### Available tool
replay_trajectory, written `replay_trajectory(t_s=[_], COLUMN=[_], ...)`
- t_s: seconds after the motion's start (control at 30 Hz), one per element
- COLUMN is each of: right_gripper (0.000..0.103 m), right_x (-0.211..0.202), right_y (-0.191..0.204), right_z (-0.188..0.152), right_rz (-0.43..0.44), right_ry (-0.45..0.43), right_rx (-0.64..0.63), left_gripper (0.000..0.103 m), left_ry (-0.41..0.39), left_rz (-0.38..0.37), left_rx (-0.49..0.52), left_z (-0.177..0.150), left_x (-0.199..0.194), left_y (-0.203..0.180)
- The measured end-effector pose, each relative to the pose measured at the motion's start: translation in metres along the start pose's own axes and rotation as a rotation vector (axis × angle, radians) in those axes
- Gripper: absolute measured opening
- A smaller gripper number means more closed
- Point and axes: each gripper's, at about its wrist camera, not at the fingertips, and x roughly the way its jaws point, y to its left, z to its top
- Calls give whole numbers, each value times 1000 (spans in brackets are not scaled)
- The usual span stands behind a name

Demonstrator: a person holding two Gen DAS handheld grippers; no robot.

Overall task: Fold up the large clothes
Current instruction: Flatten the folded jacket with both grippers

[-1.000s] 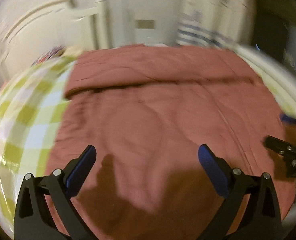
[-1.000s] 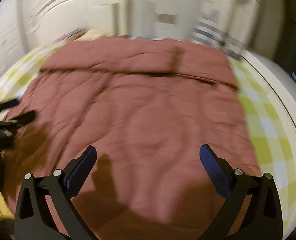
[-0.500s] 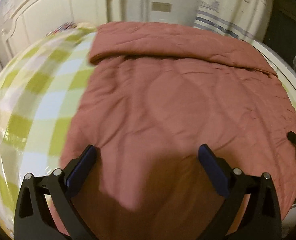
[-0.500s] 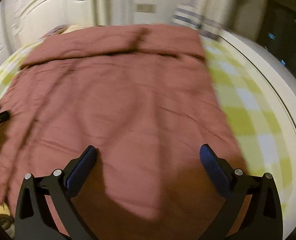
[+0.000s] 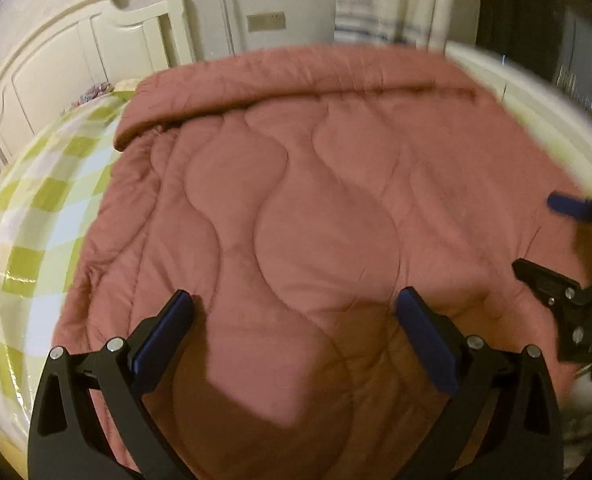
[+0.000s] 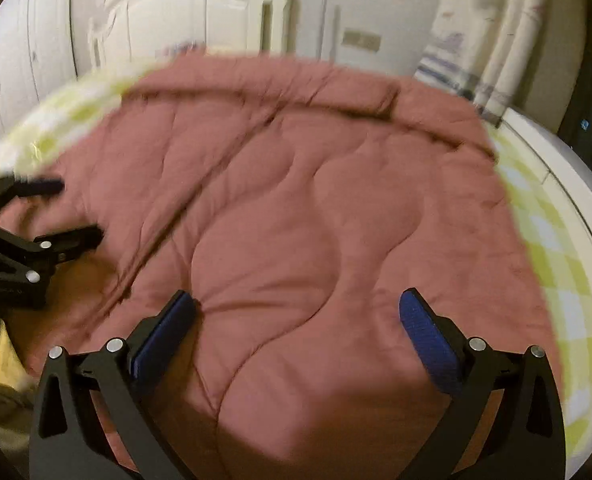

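— Bedroom, dim warm light; what's closest?

— Both grippers. Left gripper (image 5: 293, 314) hangs over the near part of the pink quilt (image 5: 316, 208), blue pads spread wide, holding nothing. Right gripper (image 6: 296, 314) is the same: jaws far apart, empty, above the quilt's near edge.

— And the quilt?

— Spread flat over the bed, its far end folded back in a thick band. Green-checked sheet (image 5: 35, 208) shows along the sides.

— Beyond that?

— White headboard (image 5: 95, 40) at the far left, striped curtain (image 6: 468, 80) on the right.
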Motion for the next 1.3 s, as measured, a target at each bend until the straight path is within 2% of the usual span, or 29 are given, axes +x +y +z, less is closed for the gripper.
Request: replay_trajectory(t_s=[0.03, 0.1, 0.2, 0.33, 0.4, 0.5, 0.57, 0.67, 0.73, 0.77, 0.83, 0.87, 0.93, 0.97, 1.0, 1.07, 1.2, 1.3], right_gripper=[99, 98, 98, 98, 98, 99, 98, 98, 98, 98, 98, 98, 98, 99, 99, 99, 98, 98], right_x=[0, 3, 1, -20, -22, -28, -31, -31, -42, -47, -54, -52, -37, -28, -30, -30, -31, -35], right_y=[-1, -7, -12, -36, -53, -80, -80, -73, -66, -61, -40, -31, -8, 3, 4, 1, -8, -13], right_z=[-2, -1, 0, -15, -27, -46, -51, -45, -40, -39, -37, -37, -37, -42, -45, -45, -35, -36], right_rz=[8, 40, 31, -26, -55, -22, -28, -64, -31, 10, 73, 84, 63, 33, 35, 52, 80, 67], right_ry=[-15, -5, 10, -19, -4, -32, -41, -1, -38, -72, -124, -123, -80, -66, -112, -102, -14, 3], right_rx=[25, 48, 38, 78, 123, 191, 172, 189, 216, 214, 174, 141, 49, 15, 32, 49, 15, 11], left_gripper=[101, 101, 101, 101, 101, 101, 101, 101, 100, 100, 101, 101, 101, 101, 101, 101, 101, 101], left_ry=[-21, -6, 4, -11, -18, -29, -52, -53, -73, -97, -122, -115, -69, -69, -81, -74, -79, -79], left_rz=[-7, -38, -43, -26, 9, 26, 44, 72, 10, -36, -40, -29, -17, -18, -33, -37, -39, -41], left_rx=[-21, -44, -46, -73, -113, -190, -188, -199, -189, -159, -80, -23, 30, 13, -10, -2, -4, -6], left_z=[-3, -3, -5, -14, -24, -42, -51, -53, -51, -50, -48, -49, -53, -57, -58, -58, -60, -60], left_x=[-1, 1, 0, -15, -21, -23, -28, -37, -47, -54, -60, -58, -45, -40, -41, -41, -42, -42], left_y=[3, 9, 17, 28, 45, 79, 86, 79, 70, 58, 35, 21, 5, 5, 9, 11, 13, 13])
